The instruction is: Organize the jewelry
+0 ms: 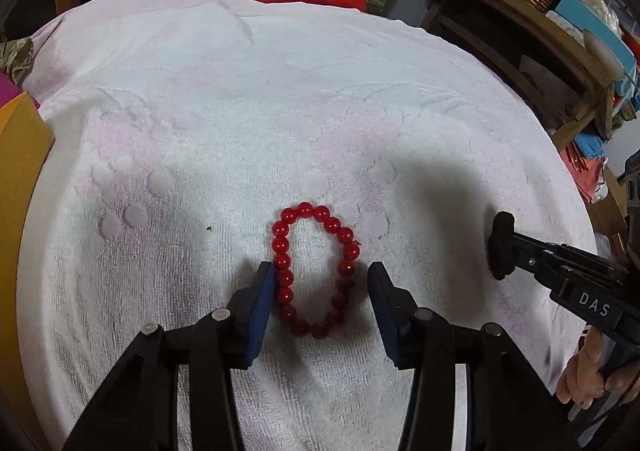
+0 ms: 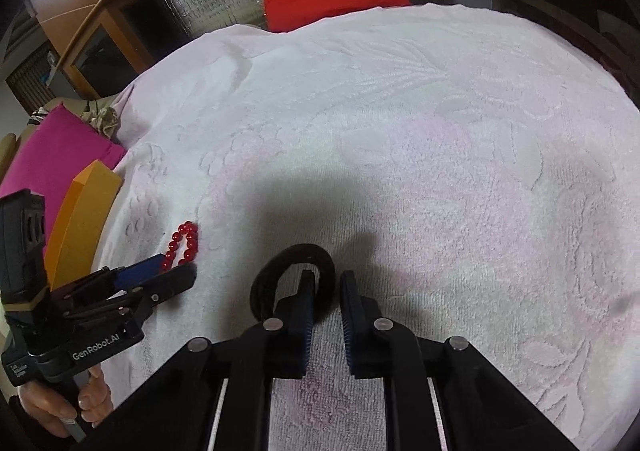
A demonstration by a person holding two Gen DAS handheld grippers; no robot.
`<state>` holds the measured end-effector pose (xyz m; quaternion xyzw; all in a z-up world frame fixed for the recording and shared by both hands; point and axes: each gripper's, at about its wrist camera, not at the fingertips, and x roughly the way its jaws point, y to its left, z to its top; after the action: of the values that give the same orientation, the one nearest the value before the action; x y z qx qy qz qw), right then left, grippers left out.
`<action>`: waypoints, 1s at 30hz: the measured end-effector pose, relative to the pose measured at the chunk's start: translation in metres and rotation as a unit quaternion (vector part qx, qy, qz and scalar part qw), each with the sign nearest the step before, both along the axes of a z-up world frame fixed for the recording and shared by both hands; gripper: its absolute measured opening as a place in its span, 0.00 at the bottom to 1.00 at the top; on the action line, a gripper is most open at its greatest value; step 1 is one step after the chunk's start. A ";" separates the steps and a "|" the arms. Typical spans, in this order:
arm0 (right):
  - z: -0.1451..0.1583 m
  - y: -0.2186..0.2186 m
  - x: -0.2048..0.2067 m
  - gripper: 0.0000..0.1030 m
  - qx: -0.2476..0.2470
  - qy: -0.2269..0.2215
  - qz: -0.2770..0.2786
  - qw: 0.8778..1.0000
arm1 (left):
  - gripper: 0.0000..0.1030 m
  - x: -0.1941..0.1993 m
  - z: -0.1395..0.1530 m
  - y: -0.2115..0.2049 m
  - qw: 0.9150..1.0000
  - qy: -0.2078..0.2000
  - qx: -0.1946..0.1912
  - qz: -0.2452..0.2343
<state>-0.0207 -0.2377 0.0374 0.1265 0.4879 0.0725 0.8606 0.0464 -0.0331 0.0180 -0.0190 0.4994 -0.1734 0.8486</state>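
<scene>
- The red bead bracelet (image 1: 314, 271) lies flat on the white towel (image 1: 240, 123) covering the bench, just below centre in the left wrist view; in the right wrist view it sits at about 9 o'clock.
- The left tongs (image 1: 320, 299) stand released, their blue pads straddling the bracelet. The left pad looks to be just touching the beads, the right pad clear of them, so nothing is gripped.
- The right tongs (image 2: 326, 291) are nearly clenched, with the left finger threaded through a black band (image 2: 294, 275), which looks like a dark bangle or hair tie. Whether the pads actually pinch it cannot be told; a slim gap shows between them.
- Seen from the left wrist camera, those right tongs come in from 3 o'clock, the black band at their tip.
- An orange box (image 2: 80, 219) waits at the towel's edge at 9 o'clock.
- The step looks like laying pieces out separately. The next move likely calls for carrying the black band clear of the bracelet.
</scene>
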 end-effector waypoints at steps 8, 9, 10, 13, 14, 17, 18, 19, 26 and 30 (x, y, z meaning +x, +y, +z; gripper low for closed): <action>-0.002 -0.003 -0.001 0.14 0.005 0.009 -0.007 1.000 | 0.18 0.003 0.000 -0.001 1.000 -0.014 -0.007 0.008; -0.002 -0.003 -0.001 0.14 0.006 0.009 -0.008 1.000 | 0.18 0.002 0.000 -0.002 1.000 -0.014 -0.009 0.007; -0.002 -0.003 0.000 0.14 0.006 0.010 -0.008 1.000 | 0.18 0.002 0.001 -0.003 1.000 -0.014 -0.010 0.006; -0.003 -0.004 0.000 0.14 0.010 0.012 -0.010 1.000 | 0.18 0.000 0.005 -0.005 1.000 -0.019 -0.014 0.003; -0.003 -0.004 0.001 0.14 0.010 0.012 -0.010 1.000 | 0.18 -0.001 0.007 -0.006 1.000 -0.022 -0.015 0.002; -0.003 -0.004 0.001 0.14 0.011 0.012 -0.011 1.000 | 0.18 -0.006 0.013 -0.007 0.999 -0.027 -0.017 0.001; -0.003 -0.004 0.001 0.14 0.009 0.012 -0.011 1.000 | 0.18 -0.006 0.014 -0.007 0.999 -0.028 -0.016 0.002; -0.003 -0.003 0.001 0.14 0.008 0.011 -0.011 1.000 | 0.18 -0.007 0.015 -0.007 0.999 -0.029 -0.015 0.002; 0.001 0.001 -0.003 0.13 0.000 -0.001 -0.009 1.000 | 0.18 -0.015 0.019 0.004 0.999 -0.031 -0.007 0.017; 0.007 0.005 -0.007 0.13 0.010 -0.016 -0.005 1.000 | 0.18 -0.024 0.025 0.011 0.999 -0.040 -0.005 0.024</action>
<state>-0.0277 -0.2326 0.0448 0.1360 0.4730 0.0751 0.8672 0.0229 -0.0221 0.0426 -0.0288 0.4635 -0.1560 0.8718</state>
